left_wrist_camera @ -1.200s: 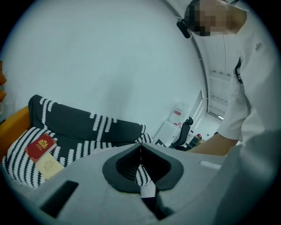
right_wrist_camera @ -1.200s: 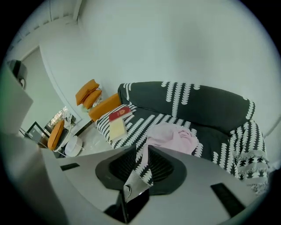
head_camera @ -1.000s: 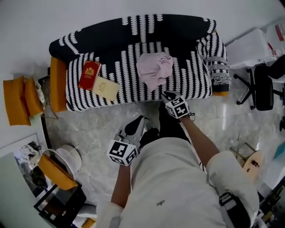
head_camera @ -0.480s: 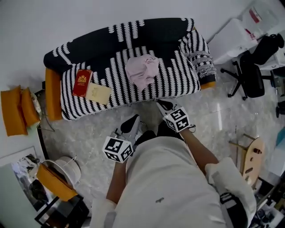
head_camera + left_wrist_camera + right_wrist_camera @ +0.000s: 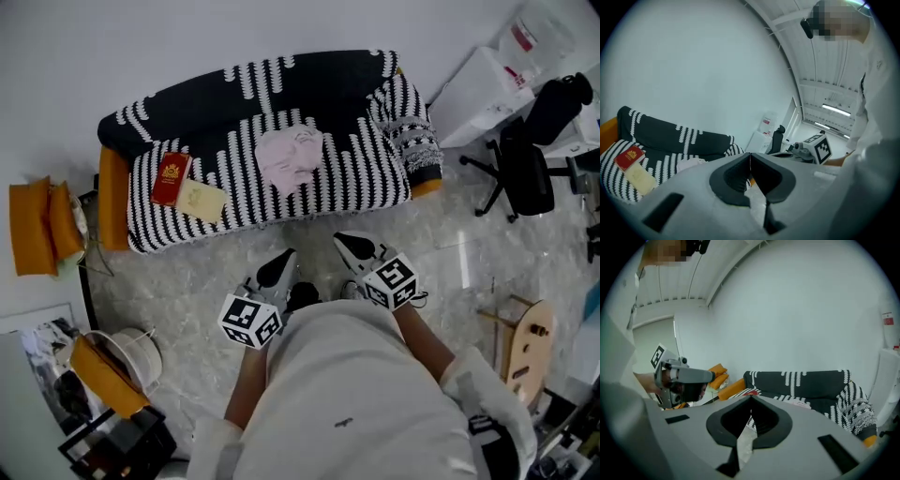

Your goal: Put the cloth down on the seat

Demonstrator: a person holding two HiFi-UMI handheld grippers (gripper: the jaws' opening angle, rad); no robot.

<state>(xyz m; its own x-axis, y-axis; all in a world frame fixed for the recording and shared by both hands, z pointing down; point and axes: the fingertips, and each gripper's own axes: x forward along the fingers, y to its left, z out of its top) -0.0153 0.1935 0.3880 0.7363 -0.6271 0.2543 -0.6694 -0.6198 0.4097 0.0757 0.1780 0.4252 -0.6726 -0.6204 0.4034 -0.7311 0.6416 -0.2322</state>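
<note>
Right gripper first: its jaws are closing down to where the tips meet, and its own view shows nothing between them, only floor and sofa beyond. Left gripper is pressed together as well and just as empty. Both sit low in the centre of the head view, close in against the person's body and over the marbled floor, well apart from the sofa. And the cloth? It's up there in the upper middle of the frame, a pale pink bundle lying on the striped seat, bunched rather than spread, with neither gripper touching it. Over at the seat's left end lie a red book and a pale card, well clear of the cloth. So by my reading the put-down step is finished: the cloth rests on the seat and nobody has hold of it. What comes next asks very little, I'd say: keep both grippers back and leave the bundle be. If a tidier lie were wanted, one gripper would need to open, reach up to the seat and tease a fold flat, but the task as worded doesn't seem to ask for that.
</note>
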